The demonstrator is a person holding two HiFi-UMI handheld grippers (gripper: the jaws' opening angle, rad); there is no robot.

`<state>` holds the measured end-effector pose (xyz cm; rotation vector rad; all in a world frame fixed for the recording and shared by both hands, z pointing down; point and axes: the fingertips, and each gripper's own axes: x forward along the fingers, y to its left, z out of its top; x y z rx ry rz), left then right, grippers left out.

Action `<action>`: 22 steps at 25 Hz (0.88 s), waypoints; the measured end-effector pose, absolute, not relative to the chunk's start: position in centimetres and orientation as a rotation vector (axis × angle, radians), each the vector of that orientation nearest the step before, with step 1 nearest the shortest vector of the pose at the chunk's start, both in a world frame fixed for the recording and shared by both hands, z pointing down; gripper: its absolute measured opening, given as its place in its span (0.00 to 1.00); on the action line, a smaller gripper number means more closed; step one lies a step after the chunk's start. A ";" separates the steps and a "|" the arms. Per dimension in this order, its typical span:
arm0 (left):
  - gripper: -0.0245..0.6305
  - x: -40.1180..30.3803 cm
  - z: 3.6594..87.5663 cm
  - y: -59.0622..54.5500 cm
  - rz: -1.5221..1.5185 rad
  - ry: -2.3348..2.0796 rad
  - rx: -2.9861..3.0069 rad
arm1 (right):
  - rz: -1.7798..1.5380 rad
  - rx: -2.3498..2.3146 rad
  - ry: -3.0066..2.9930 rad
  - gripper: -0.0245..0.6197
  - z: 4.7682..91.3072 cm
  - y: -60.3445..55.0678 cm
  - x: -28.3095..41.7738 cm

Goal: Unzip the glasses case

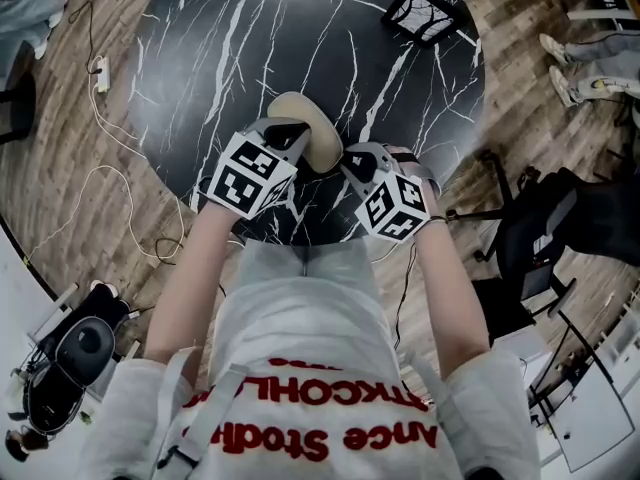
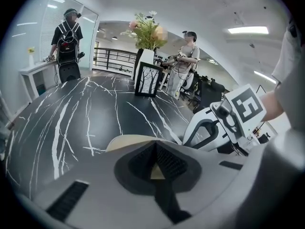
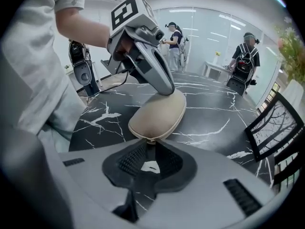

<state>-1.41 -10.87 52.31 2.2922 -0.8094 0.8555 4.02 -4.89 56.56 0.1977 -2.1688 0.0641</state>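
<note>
A beige oval glasses case [image 1: 318,133] lies on the round black marble table [image 1: 230,58], near its front edge. My left gripper [image 1: 292,140] is shut on the case's far left end. In the left gripper view the beige case [image 2: 126,140] shows just past the closed left gripper [image 2: 155,149]. My right gripper [image 1: 353,160] stands at the case's other end. In the right gripper view the case [image 3: 157,113] points its zipper pull [image 3: 151,140] into the right gripper [image 3: 150,146], whose pads close on it. The left gripper [image 3: 167,88] presses on the case's far end.
A black picture frame [image 1: 425,10] stands at the table's far side, beside a white vase of flowers [image 2: 147,56]. Several people stand beyond the table. A black chair [image 1: 530,233] is at the right, and cables [image 1: 100,183] trail on the wooden floor at the left.
</note>
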 end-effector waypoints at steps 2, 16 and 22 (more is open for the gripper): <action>0.05 -1.4 52.3 -10.8 0.852 -0.811 2.294 | 0.078 0.219 -2.173 0.13 56.5 -4.6 4.0; 0.05 -1.5 52.3 -11.0 0.813 -0.846 2.296 | 0.352 0.360 -2.247 0.10 56.9 -1.5 1.9; 0.05 -2.6 50.0 -11.0 0.759 -0.934 2.371 | 0.447 0.751 -2.342 0.09 50.6 -6.5 3.9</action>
